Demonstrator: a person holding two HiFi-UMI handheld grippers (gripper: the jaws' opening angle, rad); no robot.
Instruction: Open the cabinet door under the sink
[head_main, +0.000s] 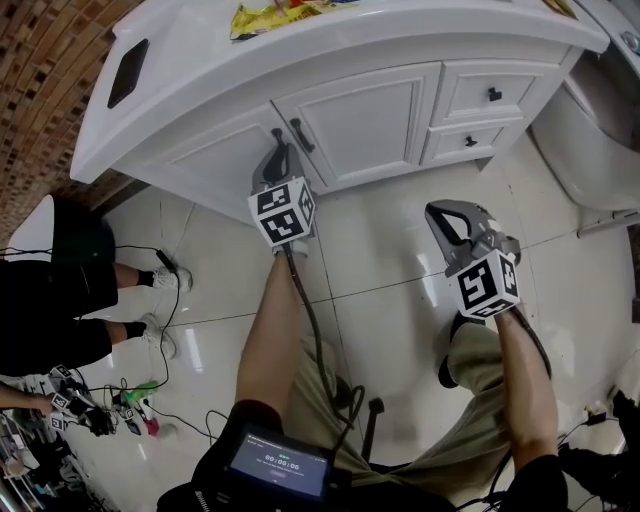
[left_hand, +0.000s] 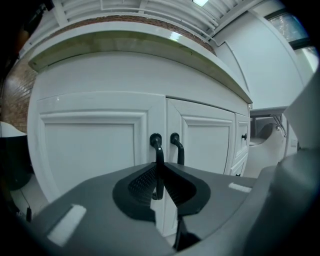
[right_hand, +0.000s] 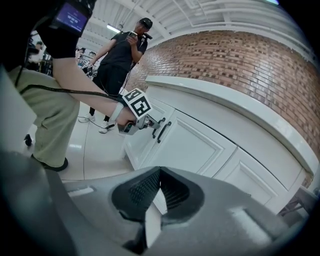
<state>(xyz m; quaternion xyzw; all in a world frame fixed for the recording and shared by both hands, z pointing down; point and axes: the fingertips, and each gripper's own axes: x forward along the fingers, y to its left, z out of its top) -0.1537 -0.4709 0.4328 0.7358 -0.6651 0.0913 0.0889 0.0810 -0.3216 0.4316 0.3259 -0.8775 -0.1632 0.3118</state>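
The white cabinet under the sink has two doors, a left door (head_main: 215, 160) and a right door (head_main: 365, 120), each with a black handle by the centre seam. My left gripper (head_main: 280, 152) is shut on the left door's handle (left_hand: 156, 145), whose bar stands pinched between the ribbed pads (left_hand: 145, 180). The right door's handle (left_hand: 176, 146) is free beside it. Both doors look closed. My right gripper (head_main: 432, 210) hangs over the floor tiles to the right, away from the cabinet, with its jaws (right_hand: 160, 172) shut on nothing.
Two small drawers (head_main: 490, 95) lie right of the doors, and a toilet (head_main: 590, 130) stands beyond them. A yellow packet (head_main: 265, 15) lies on the countertop. A person (head_main: 60, 290) stands at the left near cables on the floor. A brick wall (head_main: 40, 70) is behind.
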